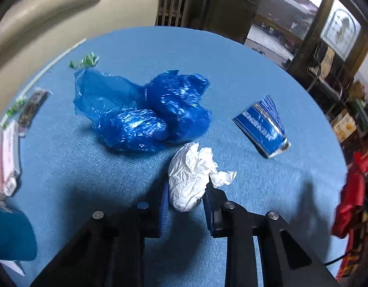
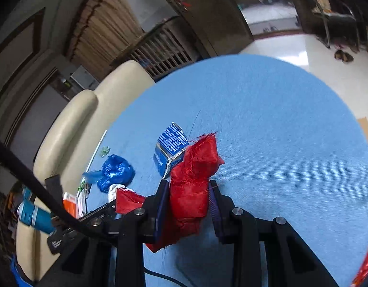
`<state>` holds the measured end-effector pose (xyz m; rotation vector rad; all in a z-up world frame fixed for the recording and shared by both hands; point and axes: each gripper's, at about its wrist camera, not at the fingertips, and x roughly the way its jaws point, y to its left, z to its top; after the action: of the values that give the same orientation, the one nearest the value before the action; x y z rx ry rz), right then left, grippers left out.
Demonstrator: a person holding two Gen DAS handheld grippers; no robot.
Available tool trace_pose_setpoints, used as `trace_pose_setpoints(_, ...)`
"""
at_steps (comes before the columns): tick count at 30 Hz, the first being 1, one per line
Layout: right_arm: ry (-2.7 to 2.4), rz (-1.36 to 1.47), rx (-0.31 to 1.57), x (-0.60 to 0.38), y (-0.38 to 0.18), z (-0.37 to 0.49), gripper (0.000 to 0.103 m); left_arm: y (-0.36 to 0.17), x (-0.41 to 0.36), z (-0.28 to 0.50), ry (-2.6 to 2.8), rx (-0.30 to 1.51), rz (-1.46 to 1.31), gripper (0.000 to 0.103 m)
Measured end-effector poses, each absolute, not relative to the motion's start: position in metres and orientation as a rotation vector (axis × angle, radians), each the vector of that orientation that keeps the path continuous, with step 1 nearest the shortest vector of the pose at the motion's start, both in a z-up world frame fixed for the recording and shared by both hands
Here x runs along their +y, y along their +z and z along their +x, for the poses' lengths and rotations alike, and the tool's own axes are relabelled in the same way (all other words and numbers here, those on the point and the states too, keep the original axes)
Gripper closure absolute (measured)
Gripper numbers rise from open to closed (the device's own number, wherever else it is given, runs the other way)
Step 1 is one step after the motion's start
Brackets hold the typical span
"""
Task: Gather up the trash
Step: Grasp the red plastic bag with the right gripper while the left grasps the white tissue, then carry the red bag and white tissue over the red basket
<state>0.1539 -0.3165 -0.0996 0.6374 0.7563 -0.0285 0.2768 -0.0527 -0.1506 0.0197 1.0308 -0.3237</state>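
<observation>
A round blue tabletop [image 1: 231, 71] fills both views, with a cream sofa [image 1: 52, 12] behind it. Near its middle lies a heap of crumpled blue plastic bags [image 1: 148, 110], and a flattened blue carton [image 1: 262, 126] sits apart from it. The right tongs [image 2: 190, 205] are clamped on a bunched red cloth [image 2: 193, 167], which stands up between the pads. The left tongs [image 1: 186, 198] are closed on a crumpled white paper wad [image 1: 188, 174], just beside the bags.
</observation>
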Motion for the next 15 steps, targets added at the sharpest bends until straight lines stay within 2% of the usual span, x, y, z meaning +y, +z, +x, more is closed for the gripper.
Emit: trace_pose_setpoints(15,0.015,0.616,0.635,-0.328,-0.058,0.060,0.068,-0.090,-0.048,0.166,-0.392,0.941,0.041,0.078)
